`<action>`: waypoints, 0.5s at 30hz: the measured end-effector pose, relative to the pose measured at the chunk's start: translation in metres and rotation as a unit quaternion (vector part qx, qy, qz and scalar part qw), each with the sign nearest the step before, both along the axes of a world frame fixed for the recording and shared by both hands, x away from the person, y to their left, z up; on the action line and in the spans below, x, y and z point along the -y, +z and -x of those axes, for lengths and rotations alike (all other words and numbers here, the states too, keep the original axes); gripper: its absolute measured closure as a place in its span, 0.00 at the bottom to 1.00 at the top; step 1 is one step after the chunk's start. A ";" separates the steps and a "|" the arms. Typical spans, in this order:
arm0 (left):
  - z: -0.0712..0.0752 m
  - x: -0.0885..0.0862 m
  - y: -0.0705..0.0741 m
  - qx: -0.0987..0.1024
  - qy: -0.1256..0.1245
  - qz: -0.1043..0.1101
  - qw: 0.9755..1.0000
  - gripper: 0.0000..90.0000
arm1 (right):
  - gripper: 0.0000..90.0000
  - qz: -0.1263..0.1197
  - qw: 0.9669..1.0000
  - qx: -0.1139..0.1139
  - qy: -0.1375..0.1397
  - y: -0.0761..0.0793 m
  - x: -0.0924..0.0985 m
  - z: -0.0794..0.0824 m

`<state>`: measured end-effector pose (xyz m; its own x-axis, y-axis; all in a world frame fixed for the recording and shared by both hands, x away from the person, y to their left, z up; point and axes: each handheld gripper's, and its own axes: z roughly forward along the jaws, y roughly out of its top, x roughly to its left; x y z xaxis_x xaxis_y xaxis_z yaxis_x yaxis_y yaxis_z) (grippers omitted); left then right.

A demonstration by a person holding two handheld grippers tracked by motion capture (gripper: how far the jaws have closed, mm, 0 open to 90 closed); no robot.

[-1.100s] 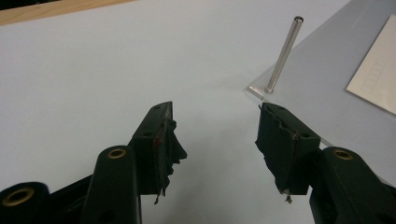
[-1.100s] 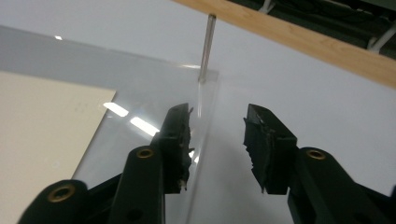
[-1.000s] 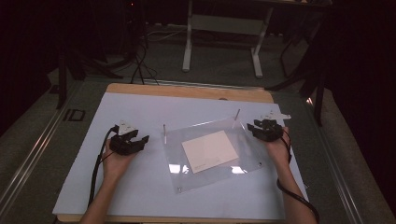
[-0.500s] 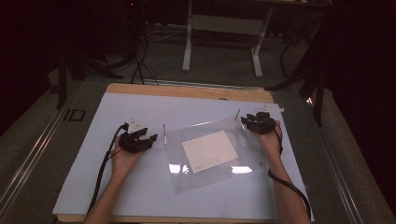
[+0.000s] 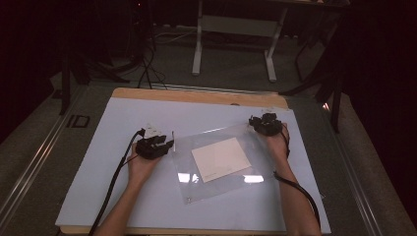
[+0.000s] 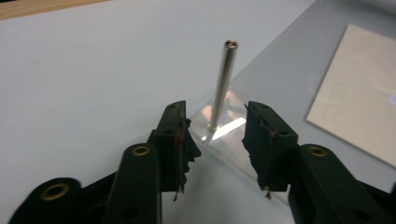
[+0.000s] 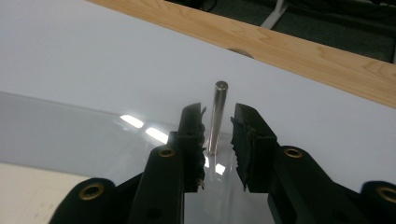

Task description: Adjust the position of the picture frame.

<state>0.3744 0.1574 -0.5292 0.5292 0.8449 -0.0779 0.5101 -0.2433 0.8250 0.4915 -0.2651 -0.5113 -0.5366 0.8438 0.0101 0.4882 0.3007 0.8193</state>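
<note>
- Lying flat at the middle of the high view, a clear sheet (image 5: 221,164) rests on the white surface (image 5: 98,196), with a cream card (image 5: 221,159) at its centre.
- A thin metal post stands upright at two of the sheet's corners: the left post (image 6: 223,84) at the corner left of centre in the high view, the right post (image 7: 215,116) at the corner toward the upper right.
- The left gripper (image 5: 167,145) sits just left of the sheet in the high view. Its fingers (image 6: 175,140) have just been closing and are partly open, with the left post between them. Clear gaps show on both sides, so they do not touch it.
- The right gripper (image 5: 256,124) is at the sheet's upper-right corner in the high view. Its fingers (image 7: 191,140) have also just been closing and stand narrower, either side of the right post. The left finger is very near the post; I cannot tell whether it touches, and a gap remains at the other.
- A wooden edge (image 7: 303,60) runs across the top of the right gripper view.
</note>
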 end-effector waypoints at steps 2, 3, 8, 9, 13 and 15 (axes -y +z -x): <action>0.000 0.003 -0.001 0.001 -0.003 -0.001 1.000 0.71 | 0.82 0.004 1.000 -0.004 0.001 -0.002 -0.004 -0.004; -0.001 0.004 -0.001 0.001 -0.004 -0.004 1.000 0.73 | 0.83 0.003 1.000 -0.005 0.003 -0.003 -0.006 -0.006; -0.004 0.009 -0.006 0.000 -0.001 -0.003 1.000 0.81 | 0.83 0.012 1.000 -0.009 0.001 -0.005 -0.013 -0.011; -0.006 0.011 -0.007 0.001 0.000 -0.004 1.000 0.84 | 0.84 0.016 1.000 -0.012 -0.001 -0.007 -0.015 -0.014; -0.009 0.012 -0.009 0.000 0.007 0.005 1.000 0.85 | 0.86 0.023 1.000 -0.019 -0.001 -0.009 -0.016 -0.018; -0.011 0.013 -0.010 -0.002 0.013 0.009 1.000 0.84 | 0.87 0.025 0.999 -0.021 0.000 -0.010 -0.017 -0.019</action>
